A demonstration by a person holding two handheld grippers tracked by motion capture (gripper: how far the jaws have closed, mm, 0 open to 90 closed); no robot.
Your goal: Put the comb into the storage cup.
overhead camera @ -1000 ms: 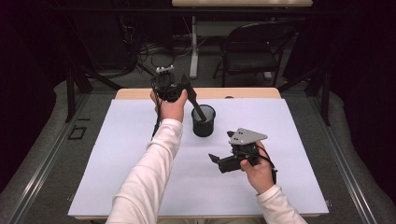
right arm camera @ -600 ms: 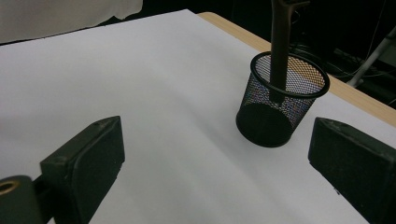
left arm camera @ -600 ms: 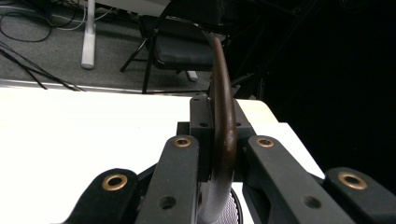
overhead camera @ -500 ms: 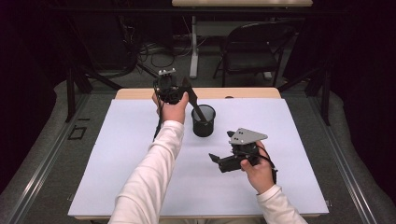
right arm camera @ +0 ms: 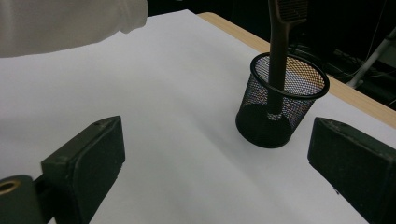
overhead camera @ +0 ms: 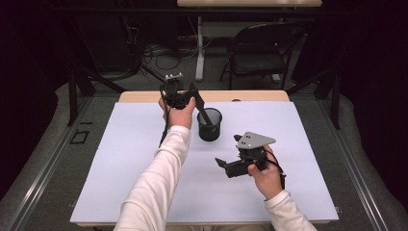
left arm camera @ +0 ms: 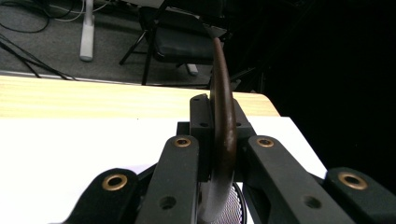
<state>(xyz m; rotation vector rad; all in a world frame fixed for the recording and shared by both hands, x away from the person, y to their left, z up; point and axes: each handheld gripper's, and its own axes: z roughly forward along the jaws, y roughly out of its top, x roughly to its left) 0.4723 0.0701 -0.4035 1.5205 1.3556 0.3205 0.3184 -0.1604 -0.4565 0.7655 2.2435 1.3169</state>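
Observation:
A black mesh cup (overhead camera: 210, 125) stands on the white table sheet (overhead camera: 125, 163) near the far edge. A dark brown comb (overhead camera: 202, 109) leans with its lower end inside the cup (right arm camera: 261, 126). My left gripper (overhead camera: 196, 97) is up behind the cup, shut on the comb's upper part. In the left gripper view the comb (left arm camera: 223, 84) runs edge-on between the jaws of my left gripper (left arm camera: 219, 116), with the cup's mesh (left arm camera: 231, 212) below. My right gripper (overhead camera: 227, 150) rests low in front of the cup. In its own view my right gripper (right arm camera: 217, 128) is open and holds nothing, and the comb (right arm camera: 278, 56) stands beyond it.
The bare wooden table edge (overhead camera: 250, 95) runs behind the sheet. A black chair (overhead camera: 262, 53) and floor cables (overhead camera: 159, 53) lie beyond the table. A white-sleeved arm (overhead camera: 159, 183) crosses the sheet's left middle.

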